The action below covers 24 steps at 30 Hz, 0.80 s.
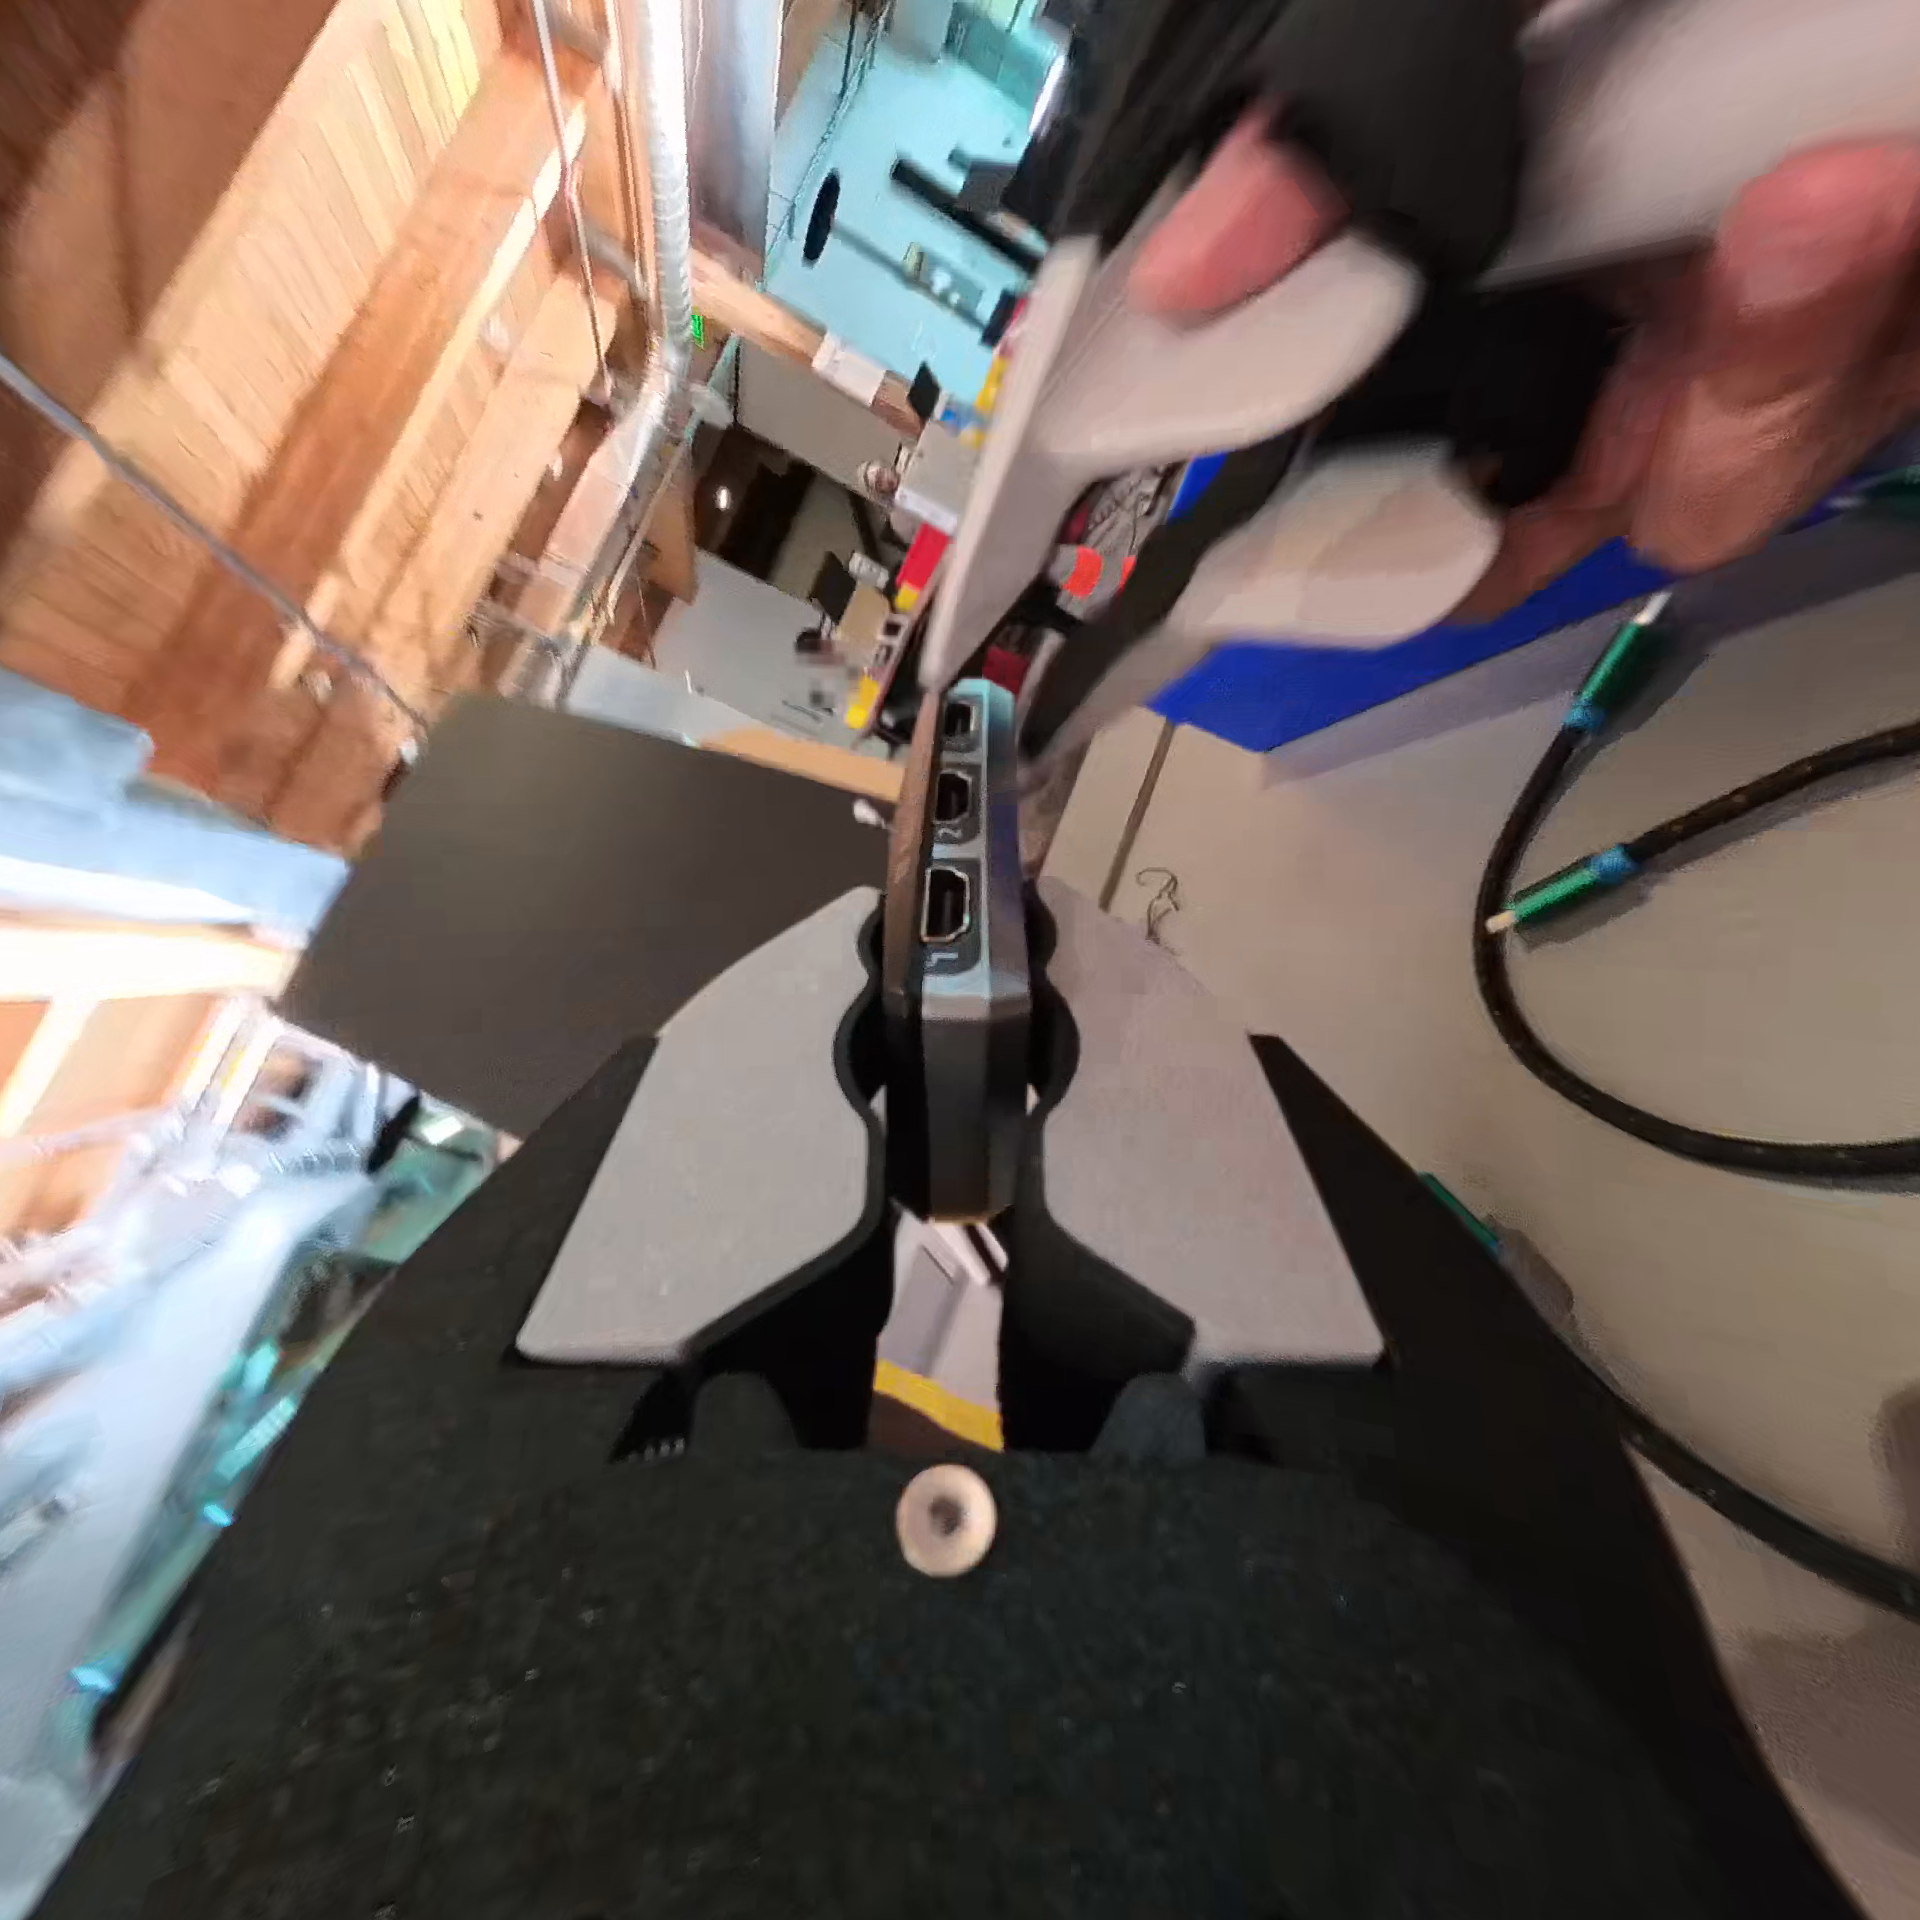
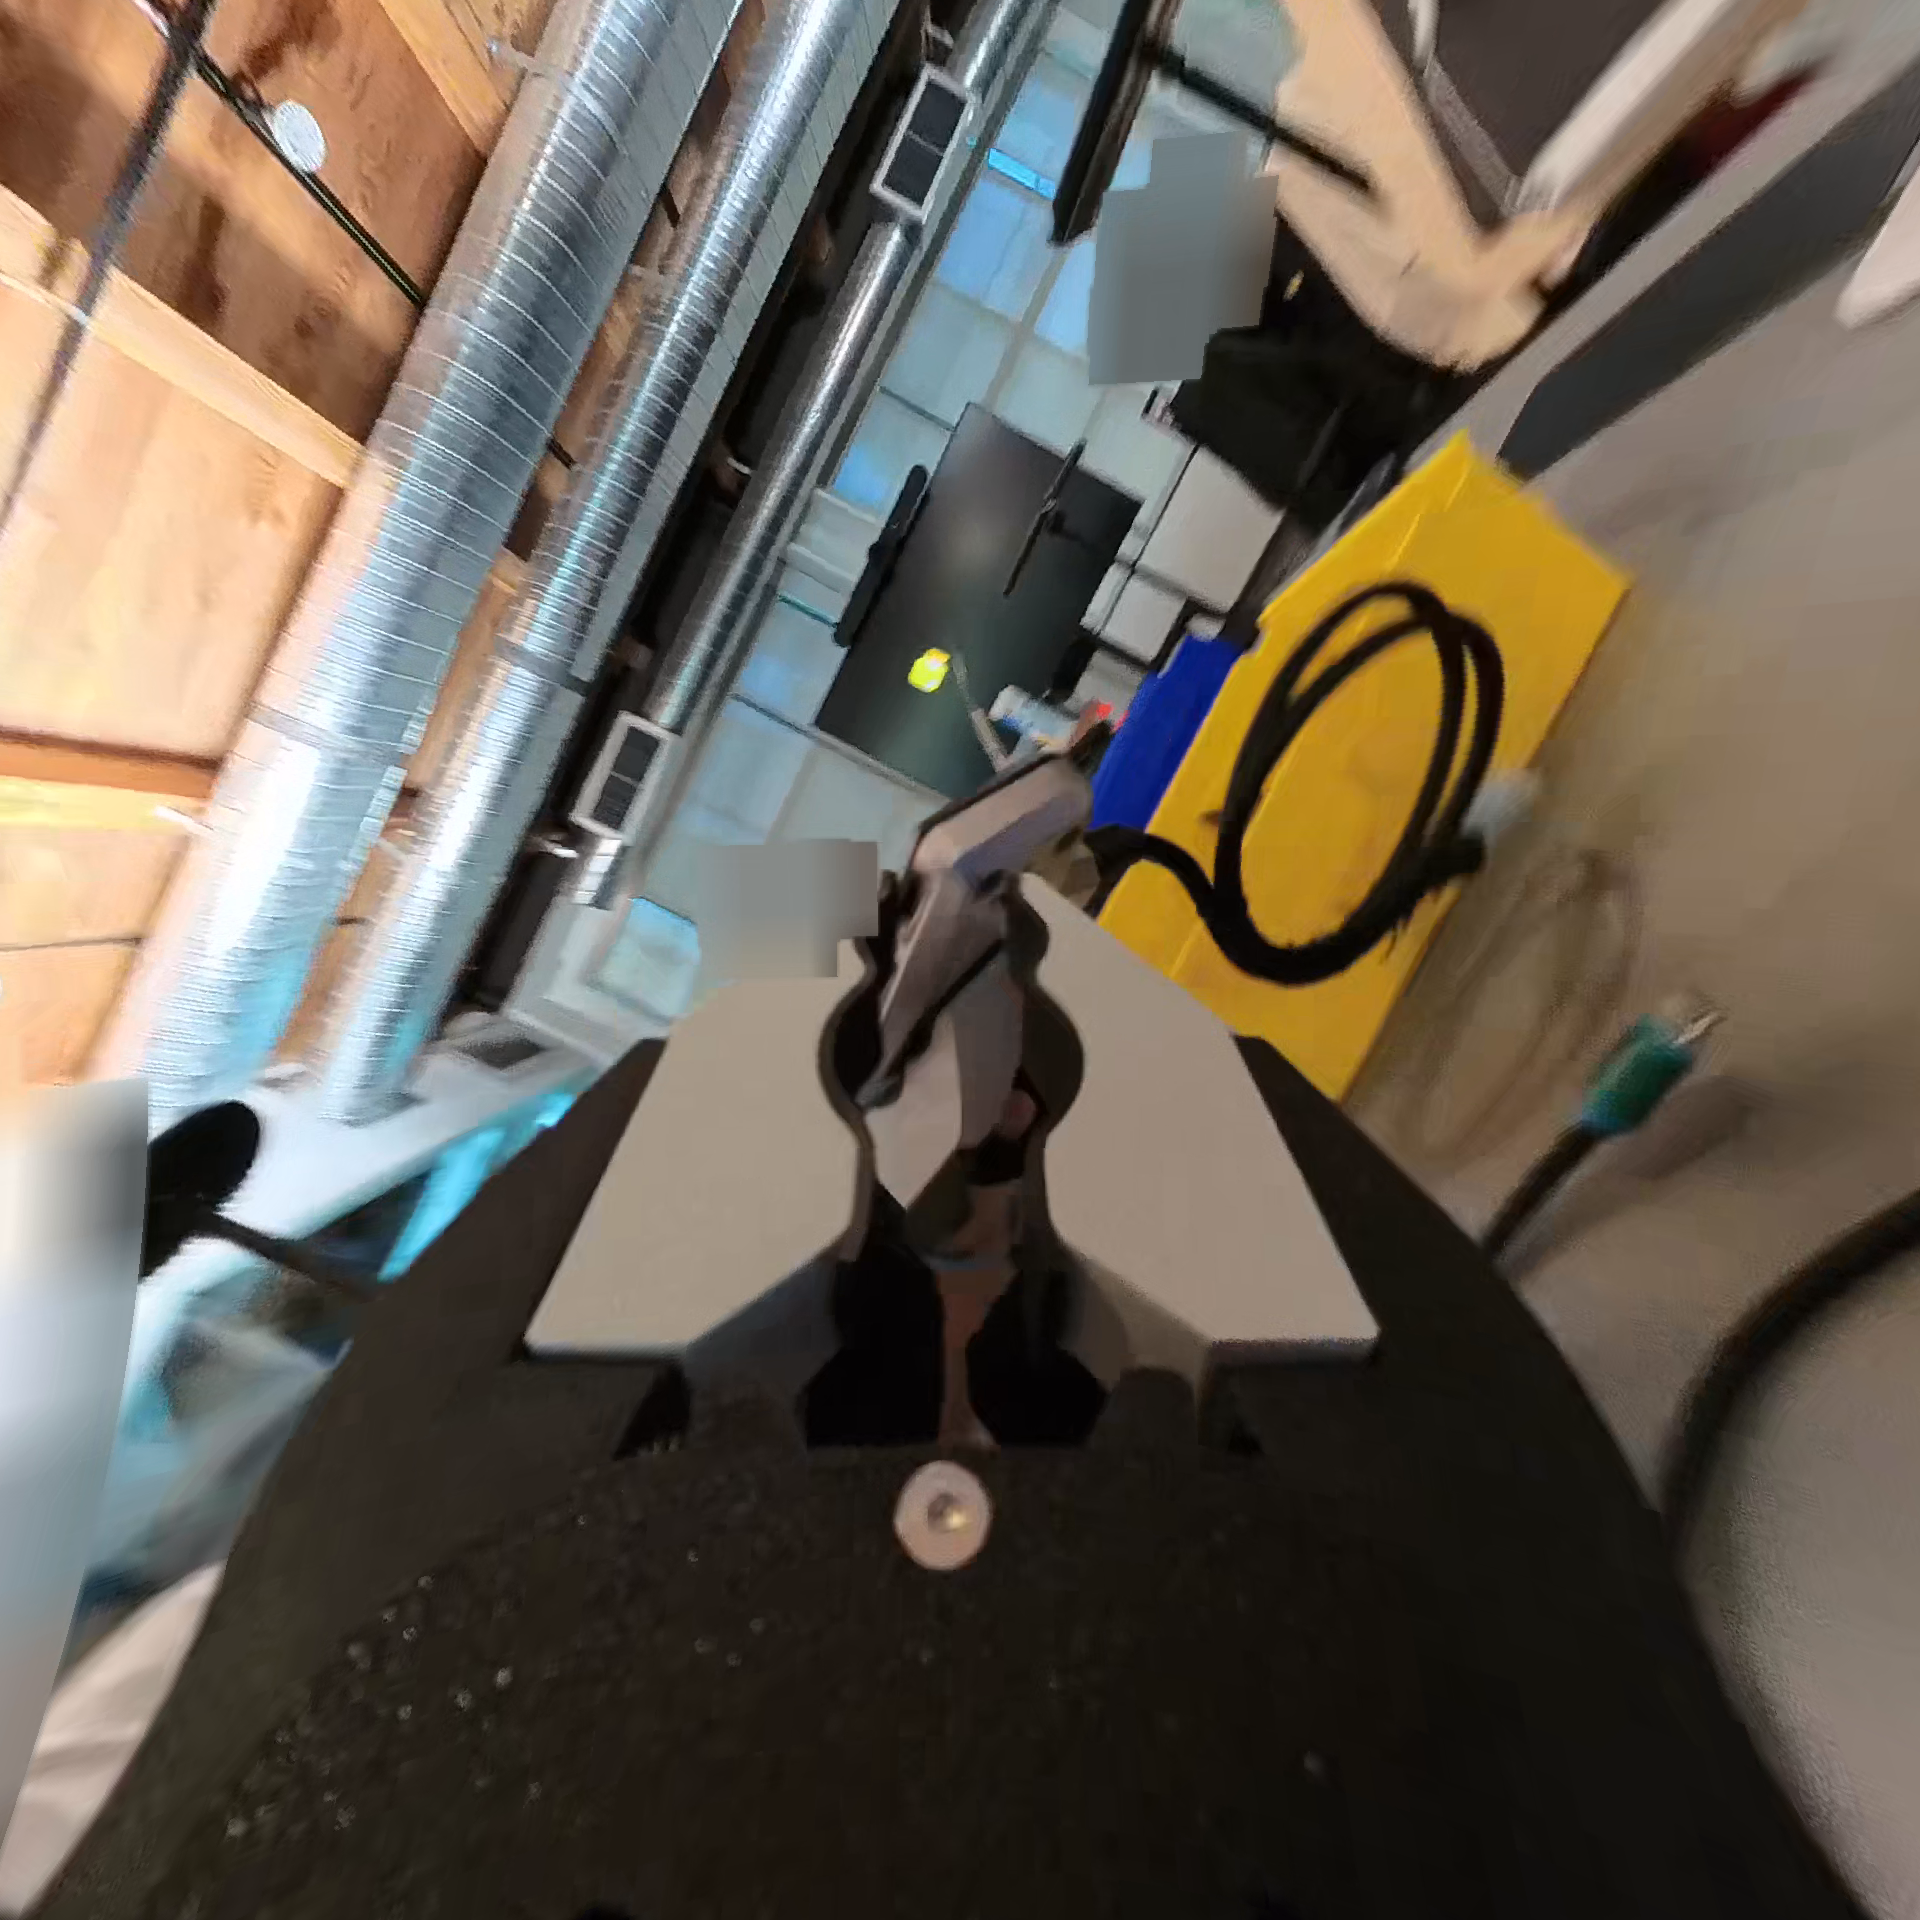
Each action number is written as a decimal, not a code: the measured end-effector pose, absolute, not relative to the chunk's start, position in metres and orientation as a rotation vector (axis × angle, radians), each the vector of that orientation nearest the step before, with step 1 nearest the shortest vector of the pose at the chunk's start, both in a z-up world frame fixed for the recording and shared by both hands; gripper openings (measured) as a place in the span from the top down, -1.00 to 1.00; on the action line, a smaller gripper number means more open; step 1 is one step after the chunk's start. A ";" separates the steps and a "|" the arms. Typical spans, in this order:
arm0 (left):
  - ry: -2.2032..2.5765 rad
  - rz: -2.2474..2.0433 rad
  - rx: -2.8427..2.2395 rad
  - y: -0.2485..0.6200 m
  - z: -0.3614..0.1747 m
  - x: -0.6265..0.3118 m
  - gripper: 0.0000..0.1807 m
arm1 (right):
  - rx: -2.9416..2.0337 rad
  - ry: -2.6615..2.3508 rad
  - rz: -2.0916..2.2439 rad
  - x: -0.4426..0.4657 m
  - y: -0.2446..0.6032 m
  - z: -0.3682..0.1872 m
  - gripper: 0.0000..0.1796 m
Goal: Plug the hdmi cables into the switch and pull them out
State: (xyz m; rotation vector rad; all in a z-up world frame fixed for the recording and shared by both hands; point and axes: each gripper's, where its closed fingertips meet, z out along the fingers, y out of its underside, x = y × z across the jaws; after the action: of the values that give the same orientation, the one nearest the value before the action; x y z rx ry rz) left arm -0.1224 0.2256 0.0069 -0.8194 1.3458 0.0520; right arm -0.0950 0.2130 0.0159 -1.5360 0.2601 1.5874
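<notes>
Three empty ports facing out: left gripper is clamping the switch between its jaws, steadying it. Right gripper is nearly closed, seemingly nipping the switch's far end. Cables lying beyond, unplugged.

Black grainy tool body, pale grey finger plates, one silver screw.

One switch, two hand-held grippers.
</notes>
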 end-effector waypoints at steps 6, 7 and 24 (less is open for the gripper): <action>1.251 -0.081 -0.890 0.280 0.004 -0.115 0.76 | -1.700 -0.165 0.754 -0.069 0.208 -0.011 0.60; 1.258 -0.095 -0.870 0.281 0.002 -0.110 0.76 | -1.693 -0.262 0.600 -0.066 0.206 -0.019 0.58; 1.327 -0.217 -0.948 0.276 -0.079 -0.078 0.75 | -2.365 -0.205 0.206 -0.014 0.196 -0.190 0.92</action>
State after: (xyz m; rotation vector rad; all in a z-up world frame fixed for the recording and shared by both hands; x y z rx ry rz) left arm -0.0785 0.2763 -0.0789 -0.9477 1.3271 -0.2175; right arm -0.0145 0.1955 -0.1904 -2.3646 -0.2047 0.2055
